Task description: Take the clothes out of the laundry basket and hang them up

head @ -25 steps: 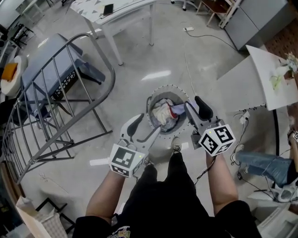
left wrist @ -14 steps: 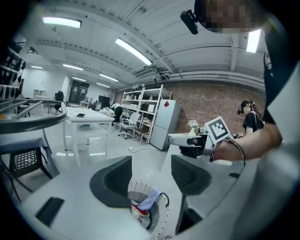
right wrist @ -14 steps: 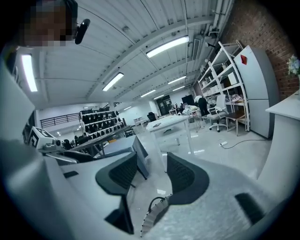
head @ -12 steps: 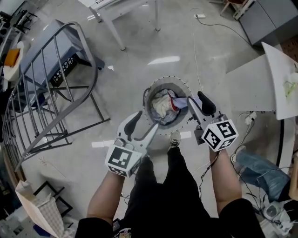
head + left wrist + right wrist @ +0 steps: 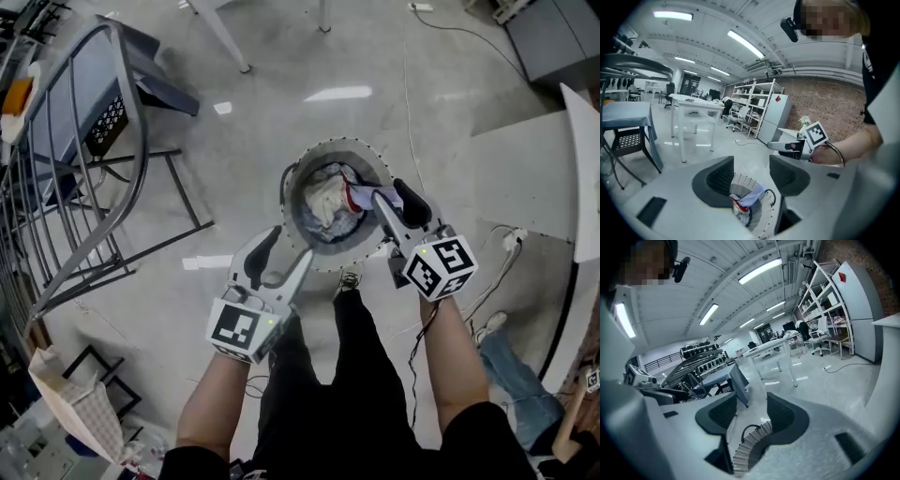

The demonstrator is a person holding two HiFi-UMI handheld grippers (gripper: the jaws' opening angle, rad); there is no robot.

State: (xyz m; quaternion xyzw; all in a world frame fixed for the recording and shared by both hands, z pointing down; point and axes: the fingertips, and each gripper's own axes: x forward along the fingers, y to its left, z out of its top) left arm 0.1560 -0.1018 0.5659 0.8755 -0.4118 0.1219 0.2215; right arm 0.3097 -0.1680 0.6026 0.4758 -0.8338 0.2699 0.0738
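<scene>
Bright ceiling tubes (image 5: 745, 44) glare off the floor (image 5: 337, 94); gripper views bulge, dark-edged.

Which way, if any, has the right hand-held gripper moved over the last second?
Yes. The right hand-held gripper has moved toward the laundry basket, its tips now over the right rim.

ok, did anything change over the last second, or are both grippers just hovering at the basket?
Barely. The head camera swung, so the drying rack slid toward the frame's left edge. The left gripper has its jaws closing slightly, with nothing between them. Nothing was grabbed or released. Unchanged: right gripper open at the laundry basket's right rim, left gripper just short of its near-left rim, clothes inside.
</scene>
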